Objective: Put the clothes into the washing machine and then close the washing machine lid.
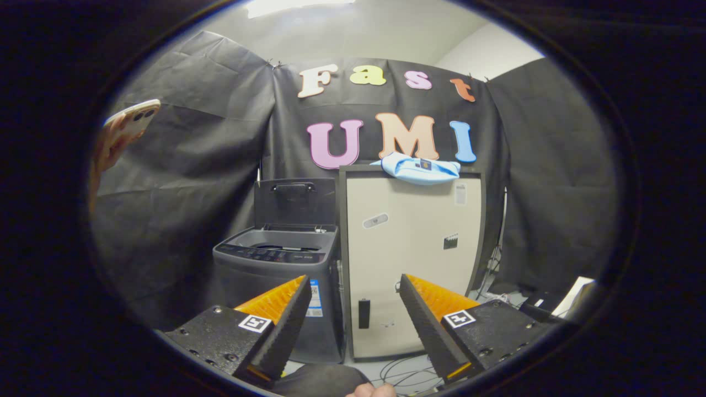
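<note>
My gripper (353, 286) holds nothing; its two fingers (287, 325) stand wide apart with bare air between them.

Item count, taken relative to the cabinet:
- One cabinet (411, 259), pale-fronted with a dark frame, standing upright beyond the fingers.
- One piece of clothing (419, 167), light blue (folded or bunched, I cannot tell which), lying on the cabinet's top edge.
- One washing machine (281, 275), dark grey, top-loading, standing just beside the cabinet on its left and touching or nearly touching it. Its lid (295, 201) is raised upright at the back, leaving the tub opening exposed. The machine is lower than the cabinet.
- One phone (132, 121), held up by a hand (107, 149), well apart from the cabinet on the far left and higher than its top.

Surface and room: the cabinet and the machine both stand on a pale floor (397, 366), with several thin cables (408, 375) lying loose in front of the cabinet's base. Black cloth (182, 182) hangs behind and to both sides of the cabinet as the booth wall. A white ceiling (358, 33) shows above the cloth.
</note>
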The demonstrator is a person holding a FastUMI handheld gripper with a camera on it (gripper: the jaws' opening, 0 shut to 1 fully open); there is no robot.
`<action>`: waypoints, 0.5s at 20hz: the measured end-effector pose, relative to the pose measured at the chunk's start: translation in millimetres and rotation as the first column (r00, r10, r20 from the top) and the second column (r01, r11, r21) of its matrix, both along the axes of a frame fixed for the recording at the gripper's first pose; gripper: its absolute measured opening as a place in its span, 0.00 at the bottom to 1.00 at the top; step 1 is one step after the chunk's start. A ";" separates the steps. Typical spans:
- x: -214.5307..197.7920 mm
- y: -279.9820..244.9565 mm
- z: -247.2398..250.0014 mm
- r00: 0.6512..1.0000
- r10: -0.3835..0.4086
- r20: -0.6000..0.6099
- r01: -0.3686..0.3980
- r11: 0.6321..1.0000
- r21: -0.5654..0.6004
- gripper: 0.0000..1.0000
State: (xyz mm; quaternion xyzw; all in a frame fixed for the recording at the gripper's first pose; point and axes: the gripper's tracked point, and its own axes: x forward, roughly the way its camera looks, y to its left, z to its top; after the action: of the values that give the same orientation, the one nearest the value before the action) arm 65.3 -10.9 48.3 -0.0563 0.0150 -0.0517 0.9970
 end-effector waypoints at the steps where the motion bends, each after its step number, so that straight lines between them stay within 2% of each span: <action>1: 6.3 -1.6 7.2 1.000 -0.006 0.005 0.006 1.000 -0.016 0.98; 10: 69.2 -27.8 62.6 0.999 -0.041 -0.002 0.041 0.999 0.010 1.00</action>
State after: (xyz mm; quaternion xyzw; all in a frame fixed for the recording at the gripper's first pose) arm 134.6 -38.7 110.8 -0.0510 0.0174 -0.0720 0.9960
